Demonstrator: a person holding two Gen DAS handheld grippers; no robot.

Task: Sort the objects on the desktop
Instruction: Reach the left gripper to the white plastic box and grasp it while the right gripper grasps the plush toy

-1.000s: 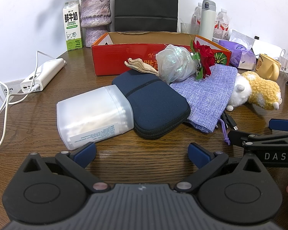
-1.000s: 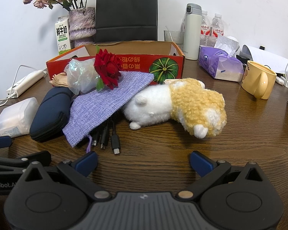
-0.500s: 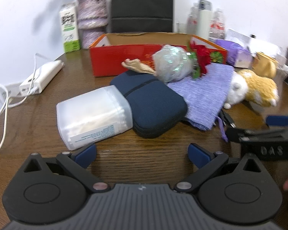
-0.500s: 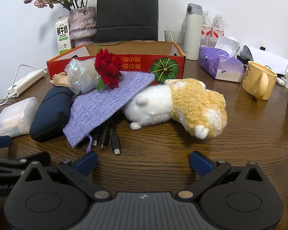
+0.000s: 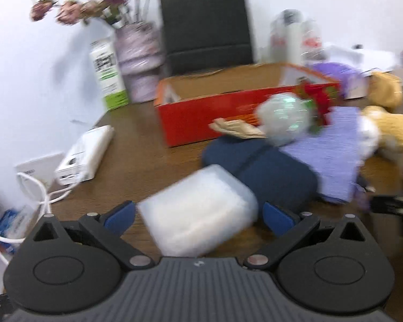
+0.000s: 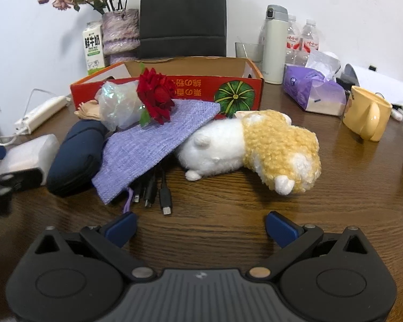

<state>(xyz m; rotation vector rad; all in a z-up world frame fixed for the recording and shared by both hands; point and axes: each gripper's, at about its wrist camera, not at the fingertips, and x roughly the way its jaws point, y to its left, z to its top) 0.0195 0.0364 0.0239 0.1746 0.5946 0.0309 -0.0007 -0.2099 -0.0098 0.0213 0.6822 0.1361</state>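
Risk first: translucent plastic box (image 5: 198,209) sits between the left gripper (image 5: 198,213) fingers, but the left wrist view is motion-blurred, so I cannot tell whether the pads are clamped on it or just bracketing it. Smooth, rounded walls; an off-centre squeeze could let it twist or squirt out. Its far end appears to touch the navy pouch (image 5: 266,171), so a drag could shove the pile behind it: purple woven bag (image 6: 153,136), wrapped rose (image 6: 155,96), loose cable plugs (image 6: 161,196).

Right gripper (image 6: 201,228) is spread wide, holding nothing, hovering over bare desk (image 6: 255,209) in front of the plush toy (image 6: 255,147), which lies on its side right of the pouch.

Likely drop target is the red cardboard box (image 6: 196,91) behind the pouch; looks mostly empty, judging from the left view.

Surface: dark wood-grain desk, slightly glossy. White wall behind; vase of dried flowers, milk carton, black paper bag, thermos, water bottles, tissue pack, yellow mug (image 6: 368,115) along the back and right. Power strip (image 5: 86,158) and white cables left of the pouch are a snag hazard.
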